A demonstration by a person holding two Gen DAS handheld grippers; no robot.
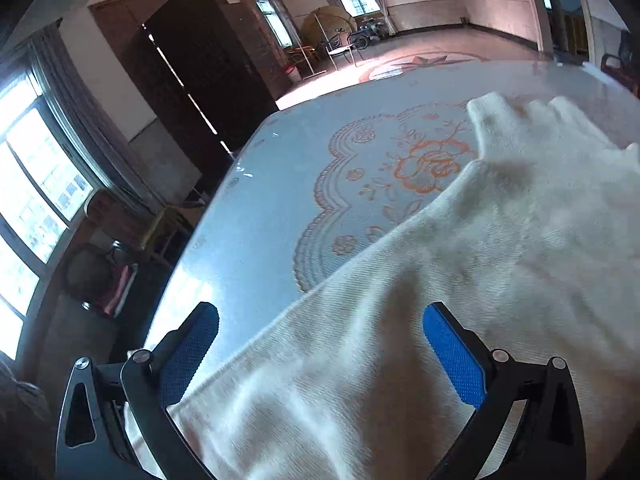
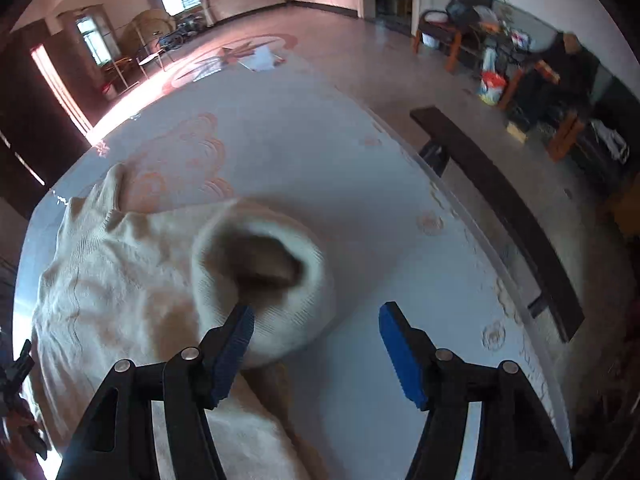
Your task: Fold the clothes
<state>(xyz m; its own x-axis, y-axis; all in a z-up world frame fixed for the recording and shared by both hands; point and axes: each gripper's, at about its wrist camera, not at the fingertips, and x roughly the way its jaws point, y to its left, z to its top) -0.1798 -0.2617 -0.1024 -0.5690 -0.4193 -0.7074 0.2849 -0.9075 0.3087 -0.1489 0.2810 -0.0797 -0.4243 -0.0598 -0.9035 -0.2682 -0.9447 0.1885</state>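
the left hand-held gripper [image 1: 320, 356] sits at the bottom of its view with its two blue pads spread wide apart, gripping nothing; a cream knitted garment [image 1: 460, 280] lies beneath and between them, and whether either pad touches the cloth cannot be told. the garment spreads from the lower middle up to the right edge of that frame, over a pale blue worktop [image 1: 280, 184] with an orange flower pattern. the right hand-held gripper [image 2: 316, 344] is also parted, its pads well apart with nothing clamped. in its view the garment [image 2: 120, 300] fills the lower left, and a sleeve cuff [image 2: 280, 280] stands open like a tube at the centre; the left pad's tip lies against the cuff's lower rim, while the right pad is over bare worktop [image 2: 400, 220]. a dark bench [image 2: 500, 208] runs along the worktop's right side.
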